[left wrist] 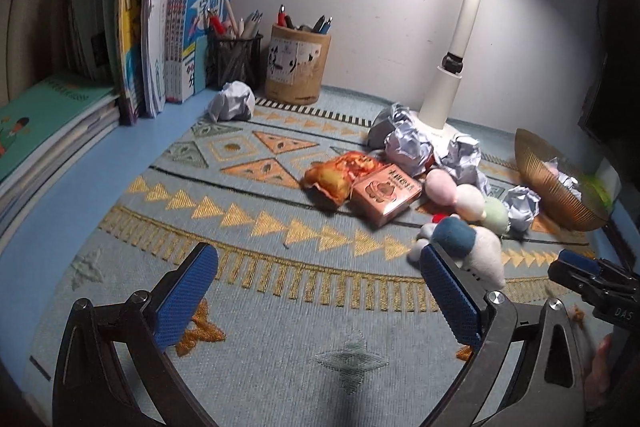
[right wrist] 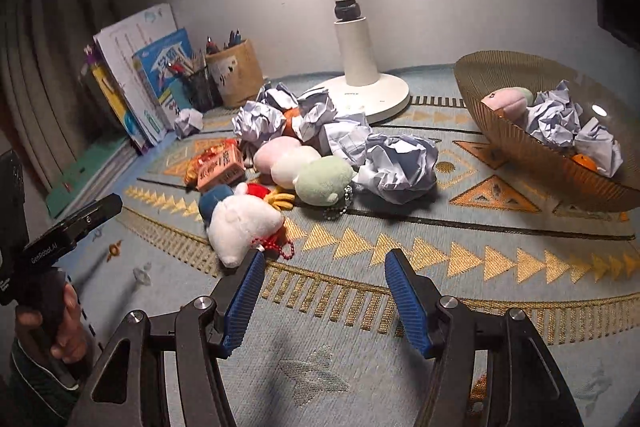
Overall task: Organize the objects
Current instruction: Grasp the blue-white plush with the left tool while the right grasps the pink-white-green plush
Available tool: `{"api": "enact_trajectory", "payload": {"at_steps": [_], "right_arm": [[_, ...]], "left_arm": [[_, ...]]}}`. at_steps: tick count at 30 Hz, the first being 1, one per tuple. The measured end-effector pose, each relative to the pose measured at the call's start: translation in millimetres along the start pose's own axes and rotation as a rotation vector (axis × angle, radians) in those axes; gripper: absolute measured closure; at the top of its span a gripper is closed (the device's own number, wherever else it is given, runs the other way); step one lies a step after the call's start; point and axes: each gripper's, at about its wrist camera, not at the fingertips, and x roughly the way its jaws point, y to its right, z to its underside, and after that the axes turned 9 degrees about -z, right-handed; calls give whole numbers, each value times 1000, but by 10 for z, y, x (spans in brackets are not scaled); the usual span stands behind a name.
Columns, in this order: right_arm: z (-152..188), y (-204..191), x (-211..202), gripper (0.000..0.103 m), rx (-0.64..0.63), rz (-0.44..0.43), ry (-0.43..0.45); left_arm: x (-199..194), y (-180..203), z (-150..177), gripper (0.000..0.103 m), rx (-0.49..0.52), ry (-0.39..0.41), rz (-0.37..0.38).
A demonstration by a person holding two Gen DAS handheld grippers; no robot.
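My left gripper is open over the patterned mat, with nothing between its blue pads. A white plush with a blue cap lies just beyond its right finger. My right gripper is open too, jaws half apart and empty, with the same plush just ahead of its left finger. Behind the plush lie a pink, white and green plush skewer, several crumpled paper balls, a pink box and an orange snack packet.
A gold wire bowl at the right holds paper balls, a plush and an orange ball. A white lamp stands at the back. Two pen holders and books line the back left. A hand grips the left gripper's handle.
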Motion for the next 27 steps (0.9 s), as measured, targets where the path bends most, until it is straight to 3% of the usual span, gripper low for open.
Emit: {"api": "enact_trajectory", "payload": {"at_steps": [6, 9, 14, 16, 19, 21, 23, 25, 27], "right_arm": [[20, -42, 119, 42, -31, 15, -49], [-20, 35, 147, 42, 0, -44, -89], [-573, 0, 151, 42, -68, -114, -136], [-783, -27, 328, 42, -106, -112, -175], [-902, -41, 637, 42, -150, -120, -224], [-914, -38, 812, 42, -180, -125, -260], [-911, -26, 975, 42, -207, -119, -295], [-892, -1, 1106, 42, -228, -96, -317], [-889, 32, 1166, 41, -240, -84, -314]], "left_arm": [[-19, 147, 42, 2, 81, 0, 8], [-43, 207, 30, 2, 83, -3, -10], [-23, 571, -29, 2, -26, -114, 150], [-15, 848, -14, 2, 0, -124, 152], [66, 1189, 35, 13, 62, -144, 117], [187, 1310, 58, 14, 79, -172, 82], [310, 1324, 68, 15, 59, -208, 76], [390, 1286, 52, 25, 44, -233, 64], [412, 1228, 20, 29, 51, -242, 94]]}}
